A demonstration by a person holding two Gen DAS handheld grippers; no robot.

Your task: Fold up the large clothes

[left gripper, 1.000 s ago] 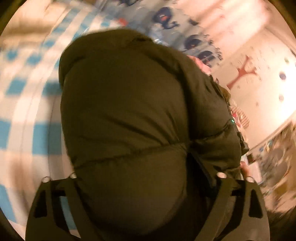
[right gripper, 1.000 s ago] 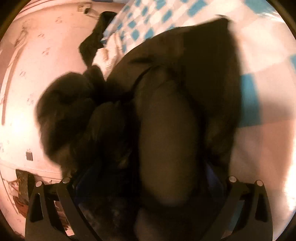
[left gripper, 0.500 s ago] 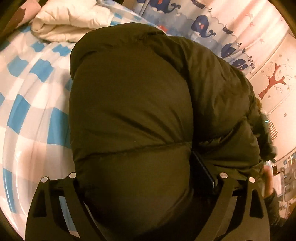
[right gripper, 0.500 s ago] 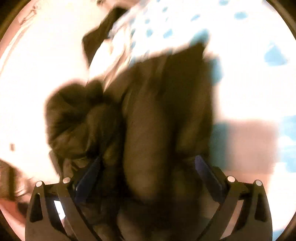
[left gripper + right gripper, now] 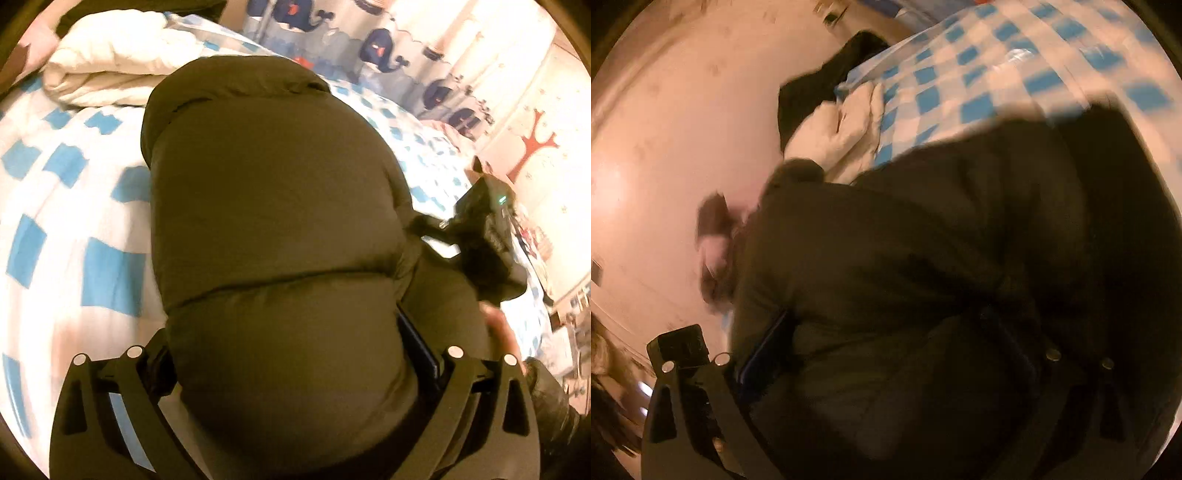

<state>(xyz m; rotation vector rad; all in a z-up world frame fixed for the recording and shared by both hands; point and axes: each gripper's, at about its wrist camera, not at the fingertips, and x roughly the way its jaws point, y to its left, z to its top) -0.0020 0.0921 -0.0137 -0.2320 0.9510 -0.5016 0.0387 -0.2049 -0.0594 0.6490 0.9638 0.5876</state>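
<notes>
A: Left tongs (image 5: 295,387) are clamping a fat quilted section of the dark puffer jacket (image 5: 273,221), fabric bulging out between the fingers. Right tongs (image 5: 886,373) are gripping another bunch of the same jacket (image 5: 942,277). The jacket is sitting on the bed with the blue-checked sheet (image 5: 55,240), spreading from the near edge toward the far side.

B: Risks?

A: 3 I'm seeing. First, the padding is thick and slick-looking, so either grip could be creeping off if the fold gets pulled fast. Second, the right view is blurring, so I can't tell which layer those tongs are actually holding; grabbing only the outer shell would be leaving the inner layer behind and skewing the fold.

B: And the third?

A: Trapped air. The panel is ballooning, so it's probably springing back open unless it gets pressed flat.

B: Clutter?

A: White duvet (image 5: 107,70) is lying at the far left, apart from the jacket. A wide swing could be dragging it in.
</notes>
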